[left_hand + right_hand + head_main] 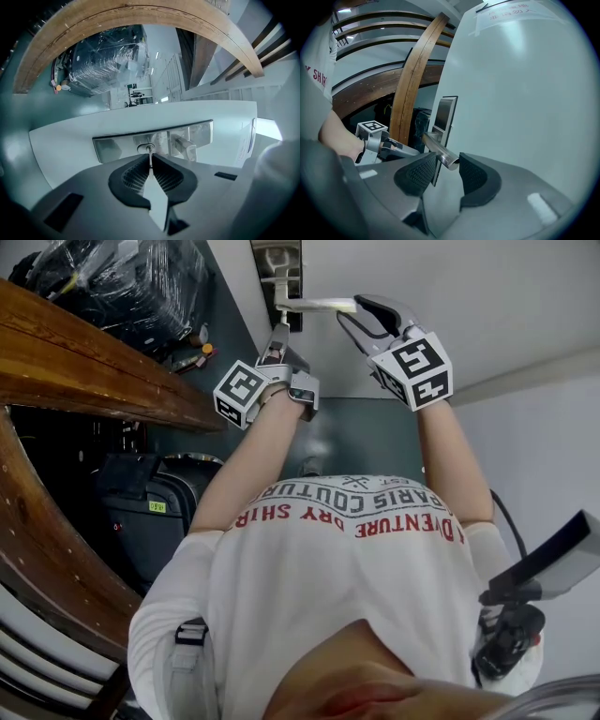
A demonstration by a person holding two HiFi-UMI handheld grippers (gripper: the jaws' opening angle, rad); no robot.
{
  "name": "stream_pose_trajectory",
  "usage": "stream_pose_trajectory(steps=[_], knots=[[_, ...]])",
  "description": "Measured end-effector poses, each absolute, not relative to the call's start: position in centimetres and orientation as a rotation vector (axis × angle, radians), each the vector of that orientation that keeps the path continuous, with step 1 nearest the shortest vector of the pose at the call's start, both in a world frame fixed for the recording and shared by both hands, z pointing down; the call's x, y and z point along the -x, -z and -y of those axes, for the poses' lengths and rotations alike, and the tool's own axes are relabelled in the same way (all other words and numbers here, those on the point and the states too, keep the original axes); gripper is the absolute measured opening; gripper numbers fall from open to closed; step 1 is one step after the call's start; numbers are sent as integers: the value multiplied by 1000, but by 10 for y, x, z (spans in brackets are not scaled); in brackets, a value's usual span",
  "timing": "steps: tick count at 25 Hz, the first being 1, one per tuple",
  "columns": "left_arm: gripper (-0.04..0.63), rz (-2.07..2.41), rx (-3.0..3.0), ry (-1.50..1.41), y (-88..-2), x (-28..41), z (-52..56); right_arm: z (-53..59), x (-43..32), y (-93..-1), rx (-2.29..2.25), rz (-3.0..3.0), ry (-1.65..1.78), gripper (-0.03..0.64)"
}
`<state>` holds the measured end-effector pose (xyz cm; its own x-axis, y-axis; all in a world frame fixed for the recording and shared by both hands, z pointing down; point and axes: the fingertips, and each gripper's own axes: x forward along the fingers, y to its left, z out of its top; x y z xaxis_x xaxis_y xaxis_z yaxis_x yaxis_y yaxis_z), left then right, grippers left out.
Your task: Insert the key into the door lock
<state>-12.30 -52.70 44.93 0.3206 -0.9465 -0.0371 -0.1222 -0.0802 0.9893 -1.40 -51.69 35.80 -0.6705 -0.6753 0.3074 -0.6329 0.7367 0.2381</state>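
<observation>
Jaws: left gripper [150, 158] pinches key [150, 164], tip at lock [146, 148] — right gripper [447, 160] clamps door handle [435, 142].

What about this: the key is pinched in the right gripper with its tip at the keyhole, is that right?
Wrong gripper. The key is pinched in the left gripper, with its tip at the keyhole. The left gripper view shows it.
</observation>
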Motion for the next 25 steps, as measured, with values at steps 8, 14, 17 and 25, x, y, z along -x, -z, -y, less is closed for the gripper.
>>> stream_pose_trajectory(steps=[8, 14, 17, 25], knots=[[23, 1015, -1448, 975, -451, 121, 537, 515, 14, -359, -962, 2554, 180, 140], [23, 1013, -1437, 991, -449, 122, 549, 512, 15, -358, -930, 2550, 196, 135], [23, 1023, -1459, 995, -448, 122, 549, 512, 16, -358, -923, 2561, 195, 133], [108, 1056, -1656, 850, -444, 119, 547, 516, 12, -358, -984, 2562, 191, 137]])
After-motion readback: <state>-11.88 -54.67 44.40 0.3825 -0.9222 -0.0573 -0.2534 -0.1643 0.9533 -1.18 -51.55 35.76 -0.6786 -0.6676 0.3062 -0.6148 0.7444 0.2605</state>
